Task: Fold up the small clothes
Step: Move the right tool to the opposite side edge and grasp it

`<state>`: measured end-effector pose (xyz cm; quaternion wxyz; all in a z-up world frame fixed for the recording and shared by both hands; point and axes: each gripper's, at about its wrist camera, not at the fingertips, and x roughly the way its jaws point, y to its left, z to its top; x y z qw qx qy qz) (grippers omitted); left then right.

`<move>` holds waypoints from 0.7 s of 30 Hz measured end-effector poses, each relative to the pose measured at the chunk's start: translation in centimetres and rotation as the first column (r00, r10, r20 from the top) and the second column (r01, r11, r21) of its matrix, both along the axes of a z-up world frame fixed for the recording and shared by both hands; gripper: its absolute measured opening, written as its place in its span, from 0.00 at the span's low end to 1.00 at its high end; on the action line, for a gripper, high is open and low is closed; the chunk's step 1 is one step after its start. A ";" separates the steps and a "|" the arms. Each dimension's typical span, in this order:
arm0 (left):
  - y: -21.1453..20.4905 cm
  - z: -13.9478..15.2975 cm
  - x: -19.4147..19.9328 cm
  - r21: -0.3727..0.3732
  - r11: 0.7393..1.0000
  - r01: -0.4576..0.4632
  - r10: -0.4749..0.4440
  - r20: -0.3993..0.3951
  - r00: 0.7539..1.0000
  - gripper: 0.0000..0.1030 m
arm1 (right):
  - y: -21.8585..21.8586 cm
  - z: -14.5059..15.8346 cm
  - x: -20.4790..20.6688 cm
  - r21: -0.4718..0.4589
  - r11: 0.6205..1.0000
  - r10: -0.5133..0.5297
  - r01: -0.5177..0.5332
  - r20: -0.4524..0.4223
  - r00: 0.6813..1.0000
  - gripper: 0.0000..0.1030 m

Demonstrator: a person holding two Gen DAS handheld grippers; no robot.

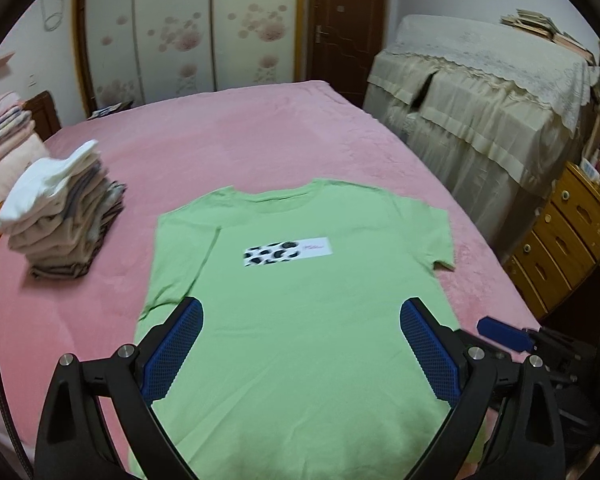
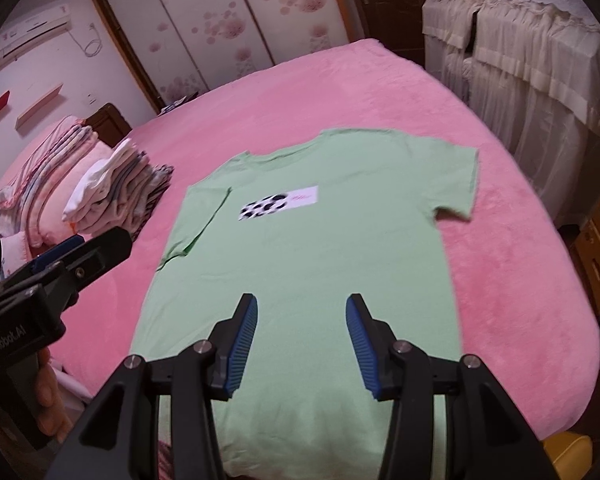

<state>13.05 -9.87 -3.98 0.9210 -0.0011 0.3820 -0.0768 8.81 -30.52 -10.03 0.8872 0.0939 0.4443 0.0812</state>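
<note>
Across the pink bed (image 1: 260, 136) a green T-shirt (image 1: 300, 320) lay flat, front up, collar away from the cameras, with a spotted white patch (image 1: 288, 253) on its chest. Left of it sat a stack of folded clothes (image 1: 60, 216). Above the shirt's lower half, the left tool (image 1: 300, 320) and right tool (image 2: 301, 316) both stood apart, holding nothing

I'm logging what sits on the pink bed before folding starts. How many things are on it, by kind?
Flat green cotton T-shirt with spotted print: 1
Stack of folded clothes, white piece on top: 1
Pile of folded pink striped bedding: 1
Total: 3

Both grippers, left gripper and right gripper, hover open.
</note>
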 end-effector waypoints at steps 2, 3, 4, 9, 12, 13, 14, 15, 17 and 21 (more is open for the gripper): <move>-1.1 0.0 1.0 -0.006 1.000 0.016 -0.016 -0.004 1.000 0.96 | -1.7 0.2 1.0 -0.015 1.000 -0.019 0.019 0.012 1.000 0.45; -1.7 -0.1 1.6 -0.009 1.000 0.026 -0.026 -0.004 1.000 0.96 | -2.4 0.3 1.5 -0.021 0.999 -0.029 0.029 0.016 0.999 0.45; -2.4 -0.1 2.2 -0.011 0.999 0.036 -0.036 0.001 0.999 0.96 | -3.6 0.4 2.3 -0.033 0.998 -0.049 0.050 0.024 0.998 0.45; -5.6 -0.7 5.5 0.005 0.999 0.045 -0.045 0.029 0.999 0.96 | -8.9 -0.5 6.7 -0.063 0.989 -0.130 0.132 0.023 0.991 0.45; -7.5 -1.2 8.0 0.000 0.999 0.044 -0.044 0.033 0.998 0.96 | -12.2 -2.0 9.7 -0.038 0.984 -0.177 0.176 -0.009 0.984 0.45; -8.1 -1.5 8.8 0.001 0.999 0.042 -0.042 0.031 0.999 0.96 | -13.3 -2.7 10.8 -0.033 0.981 -0.192 0.192 -0.019 0.981 0.45; -8.7 -1.7 9.6 -0.001 0.999 0.047 -0.046 0.033 0.998 0.96 | -14.0 -3.2 11.6 -0.036 0.978 -0.206 0.205 -0.028 0.978 0.45; -9.3 -2.1 10.6 0.002 0.999 0.047 -0.047 0.039 0.998 0.96 | -14.5 -3.8 12.4 -0.036 0.977 -0.213 0.211 -0.039 0.976 0.45; -10.3 -2.8 12.2 0.019 0.999 0.035 -0.036 0.052 0.998 0.96 | -15.7 -5.1 14.1 -0.034 0.972 -0.233 0.231 -0.066 0.970 0.45; -11.7 -5.1 15.8 0.035 0.999 0.009 -0.011 0.054 0.998 0.96 | -17.1 -7.6 17.3 -0.006 0.967 -0.252 0.253 -0.114 0.961 0.42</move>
